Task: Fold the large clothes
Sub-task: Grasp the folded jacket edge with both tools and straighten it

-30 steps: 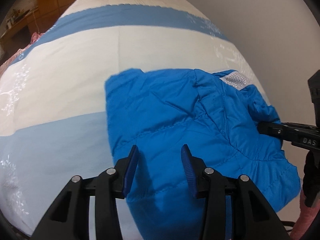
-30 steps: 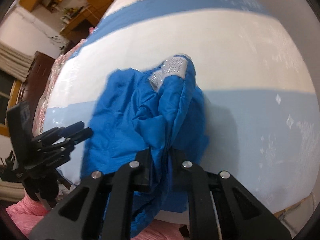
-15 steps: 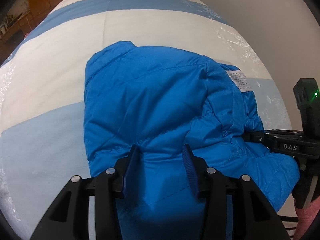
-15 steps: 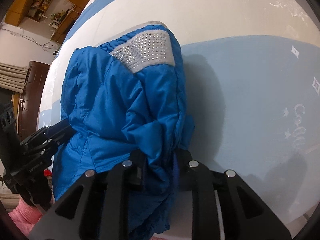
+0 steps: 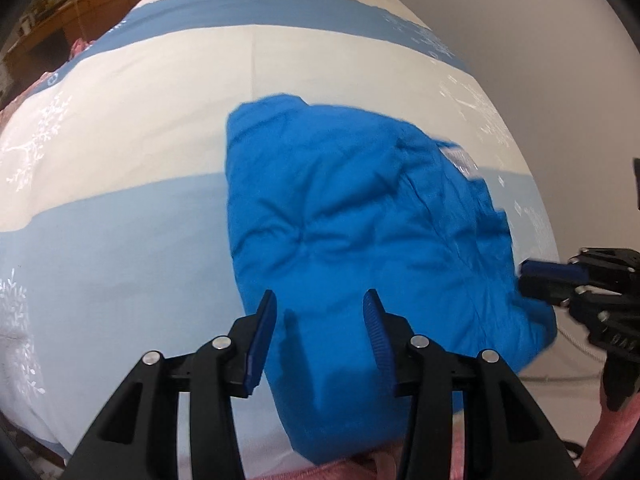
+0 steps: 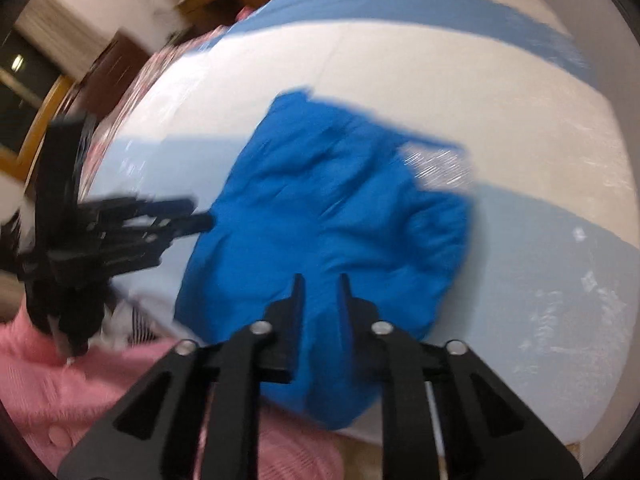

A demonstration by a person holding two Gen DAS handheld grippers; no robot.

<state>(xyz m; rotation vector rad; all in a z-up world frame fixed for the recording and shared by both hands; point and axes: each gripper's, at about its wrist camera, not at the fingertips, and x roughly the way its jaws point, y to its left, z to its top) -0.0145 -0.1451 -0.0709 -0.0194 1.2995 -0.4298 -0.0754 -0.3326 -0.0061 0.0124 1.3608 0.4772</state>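
A bright blue padded jacket [image 5: 360,220] lies folded in a bundle near the bed's front edge, a silver sparkly cuff [image 5: 460,160] on its right side. It also shows in the right wrist view [image 6: 332,216], blurred. My left gripper [image 5: 316,332] is open and empty just above the jacket's near edge. My right gripper [image 6: 320,292] has its jaws a little apart with nothing between them, above the jacket's near edge. It also shows at the jacket's right edge in the left wrist view [image 5: 560,276].
The bed sheet [image 5: 140,128] has white, light blue and dark blue bands. A pale wall [image 5: 520,20] runs along the bed's right side. Wooden furniture [image 5: 60,20] stands beyond the far left. A pink sleeve [image 6: 60,380] is at the front.
My right gripper has let go of the jacket and pulled back. Both grippers have drawn away, and the jacket now rests on the bed.
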